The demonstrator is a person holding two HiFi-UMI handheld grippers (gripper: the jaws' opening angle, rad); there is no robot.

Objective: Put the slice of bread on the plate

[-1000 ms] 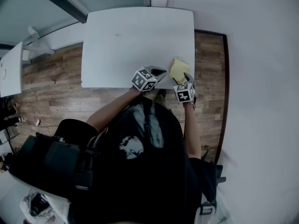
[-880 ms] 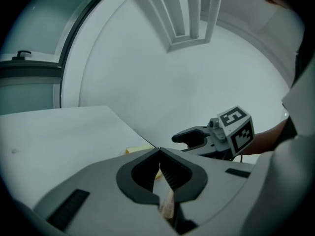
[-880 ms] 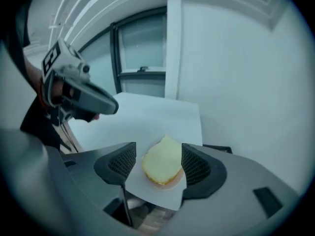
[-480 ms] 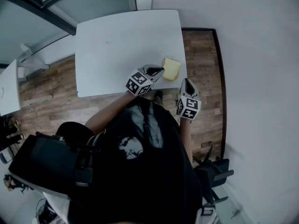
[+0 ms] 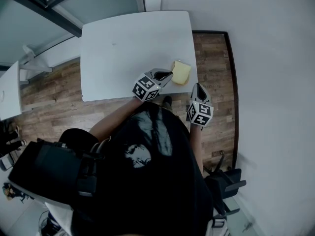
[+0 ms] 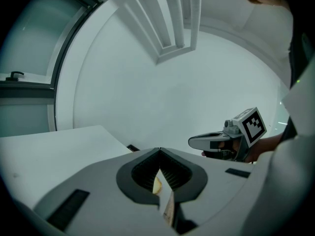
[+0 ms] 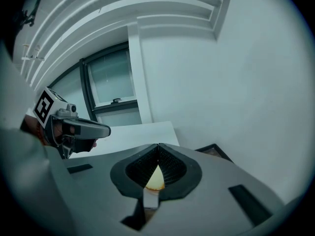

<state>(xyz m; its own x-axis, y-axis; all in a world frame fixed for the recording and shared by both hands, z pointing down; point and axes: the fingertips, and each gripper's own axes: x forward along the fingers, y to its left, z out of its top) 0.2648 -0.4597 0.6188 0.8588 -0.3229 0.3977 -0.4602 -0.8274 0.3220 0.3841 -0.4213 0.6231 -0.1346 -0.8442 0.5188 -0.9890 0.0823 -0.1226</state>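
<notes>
A pale yellow slice of bread [image 5: 180, 73] lies flat on the white table [image 5: 128, 48], near its front right corner. No plate shows in any view. My left gripper [image 5: 169, 74] hovers just left of the slice, shut and empty. My right gripper [image 5: 197, 86] hangs off the table's front right corner, a little short of the bread, shut with nothing in it. A sliver of the bread [image 7: 156, 180] shows through the gap behind the right gripper's [image 7: 158, 145] closed tips. In the left gripper view the bread [image 6: 157, 185] peeks likewise behind the left gripper's [image 6: 159, 150] tips.
The table stands against a white wall [image 5: 266, 82] on its right, with a strip of wooden floor [image 5: 214, 68] between. A second white table [image 5: 9, 90] is at far left. A window [image 7: 113, 85] lies beyond the table's far end.
The right gripper, open at the bread a second ago, has drawn back off the table corner and shut. The bread stays on the table. The left gripper has risen slightly.
</notes>
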